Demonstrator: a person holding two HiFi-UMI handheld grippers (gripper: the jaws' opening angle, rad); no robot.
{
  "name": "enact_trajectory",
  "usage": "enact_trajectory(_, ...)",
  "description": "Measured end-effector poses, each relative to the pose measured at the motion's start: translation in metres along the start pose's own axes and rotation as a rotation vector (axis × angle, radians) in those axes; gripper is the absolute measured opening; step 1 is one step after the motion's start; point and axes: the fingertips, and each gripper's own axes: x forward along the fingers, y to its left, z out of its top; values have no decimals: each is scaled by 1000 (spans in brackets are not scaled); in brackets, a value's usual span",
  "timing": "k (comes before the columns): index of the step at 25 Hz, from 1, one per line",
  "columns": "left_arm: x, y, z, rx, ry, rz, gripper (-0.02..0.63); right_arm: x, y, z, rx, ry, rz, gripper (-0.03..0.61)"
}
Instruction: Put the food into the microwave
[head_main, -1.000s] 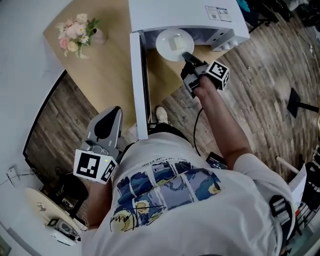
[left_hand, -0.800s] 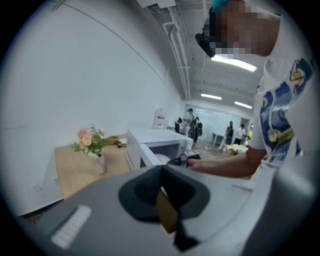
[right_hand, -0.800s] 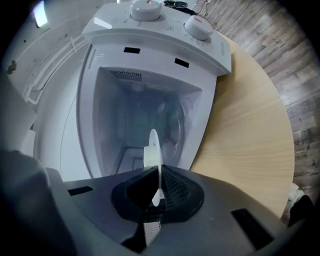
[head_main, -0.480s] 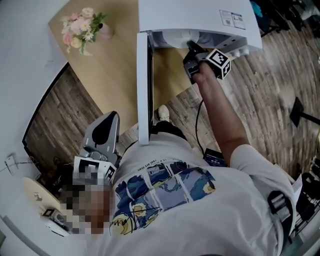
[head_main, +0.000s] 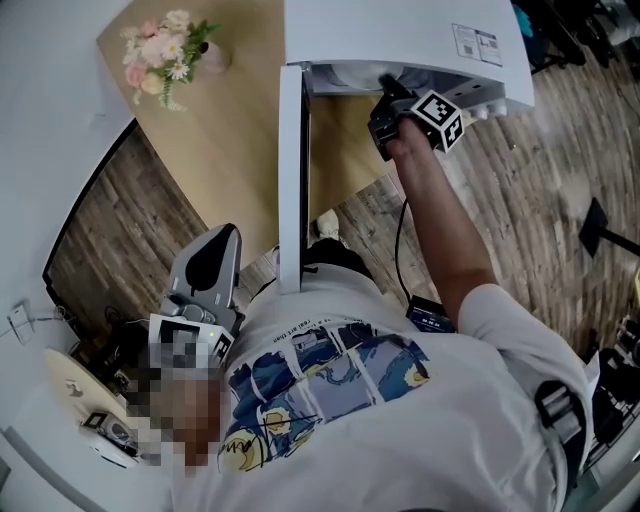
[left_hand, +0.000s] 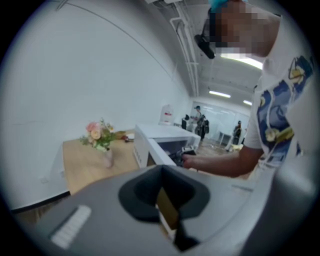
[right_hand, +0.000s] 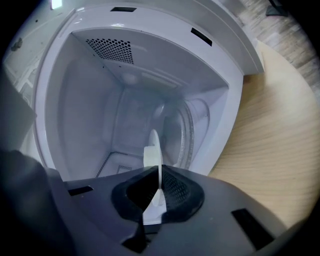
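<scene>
The white microwave (head_main: 400, 35) stands on the wooden table (head_main: 220, 140) with its door (head_main: 291, 170) swung wide open. My right gripper (head_main: 385, 92) reaches into the opening, its tips hidden under the top. In the right gripper view that gripper (right_hand: 155, 197) is shut on the rim of a white plate (right_hand: 153, 142), seen edge-on, with a pale piece of food (right_hand: 151, 156) on it. The plate hangs inside the cavity, in front of the glass turntable (right_hand: 187, 135). My left gripper (head_main: 226, 235) is held low by the person's hip, jaws together and empty.
A vase of pink flowers (head_main: 165, 50) stands on the table's far left corner. The open door stands between the two grippers. A small black box (head_main: 430, 315) lies on the wooden floor. Several people stand far off in the left gripper view.
My right gripper has carried the plate from just outside the opening into the microwave, so the head view no longer shows the plate. The left gripper has barely moved.
</scene>
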Motion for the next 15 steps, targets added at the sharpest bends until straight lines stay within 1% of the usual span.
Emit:
enact_trajectory(2, 2, -1, 0, 1, 4, -5, 9, 1, 0, 1, -34, -5, -10, 12)
enact_trajectory(5, 3, 0, -1, 2, 11, -9, 9, 2, 2, 1, -115, -5, -33, 14)
enact_trajectory(7, 4, 1, -1, 4, 16, -11, 9, 4, 4, 1, -175, 3, -44, 29)
enact_trajectory(11, 5, -1, -1, 21, 22, -16, 9, 4, 7, -2, -322, 22, -75, 48)
enact_trajectory(15, 4, 1, -1, 24, 24, -13, 9, 4, 8, -3, -502, 47, -120, 79)
